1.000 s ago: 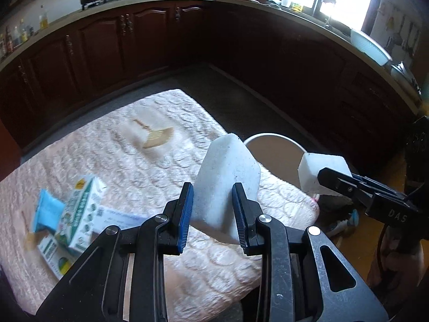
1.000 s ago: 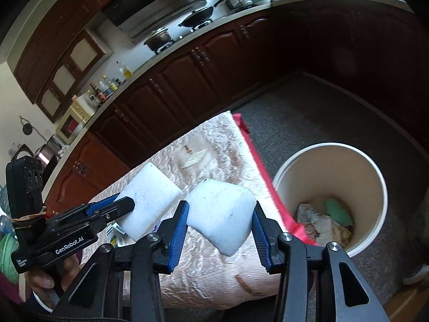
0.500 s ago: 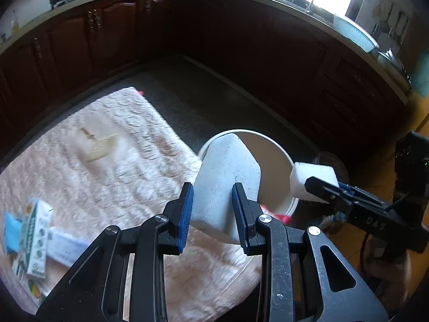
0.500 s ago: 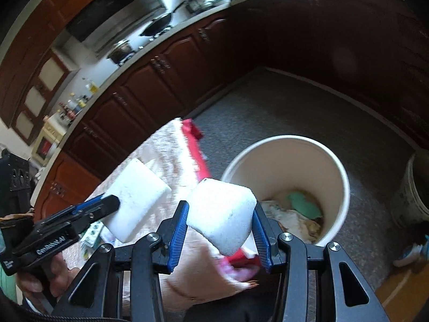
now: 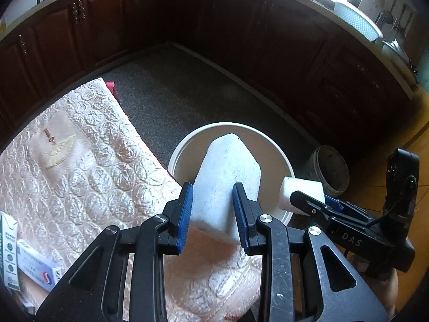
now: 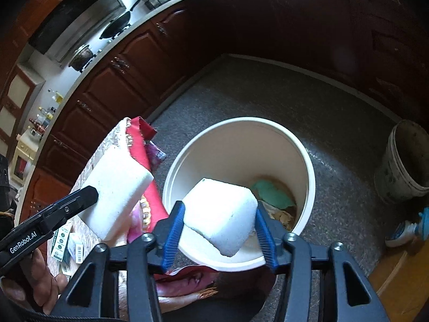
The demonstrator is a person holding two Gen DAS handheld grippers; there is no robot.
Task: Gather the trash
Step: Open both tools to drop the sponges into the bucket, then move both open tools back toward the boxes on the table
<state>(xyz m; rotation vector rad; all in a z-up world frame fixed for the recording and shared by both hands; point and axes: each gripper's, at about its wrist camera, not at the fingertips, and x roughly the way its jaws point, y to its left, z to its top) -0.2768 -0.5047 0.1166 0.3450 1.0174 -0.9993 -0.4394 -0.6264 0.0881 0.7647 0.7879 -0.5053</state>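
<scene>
A: Since a second ago both grippers have swung off the quilted pink table cover (image 5: pixel 80 166) toward the round cream bucket bin (image 6: pixel 308 166); the bin now fills mid-frame in both views.

B: Fingers?

A: Left gripper (image 5: pixel 213 214): blue-padded fingers (image 5: pixel 185 214) pinching a tall white foam block (image 5: pixel 228 171), held upright, its top over the bin opening. Right gripper (image 6: pixel 218 230): blue pads (image 6: pixel 173 230) clamped on a squarish white foam chunk (image 6: pixel 222 212), tilted, hanging above the near side of the bin's mouth.

B: Same pieces in the other cams?

A: Yes. In the right wrist view the left one's block (image 6: pixel 115 193) sits left of the bin, over the table's red edge trim (image 6: pixel 150 196). In the left wrist view the right one's chunk (image 5: pixel 300 191) is at the bin's right rim.

B: Bin contents?

A: A green crumpled scrap (image 6: pixel 273 194) and some beige paper (image 6: pixel 281 214) at the bottom.

B: Around it?

A: Grey speckled floor (image 5: pixel 187 91), dark wood cabinets (image 5: pixel 107 26) far side, a dirty grey pail (image 6: pixel 405 161) right of the bin. Small cartons (image 5: pixel 24 263) lie near-left on the cover.
</scene>
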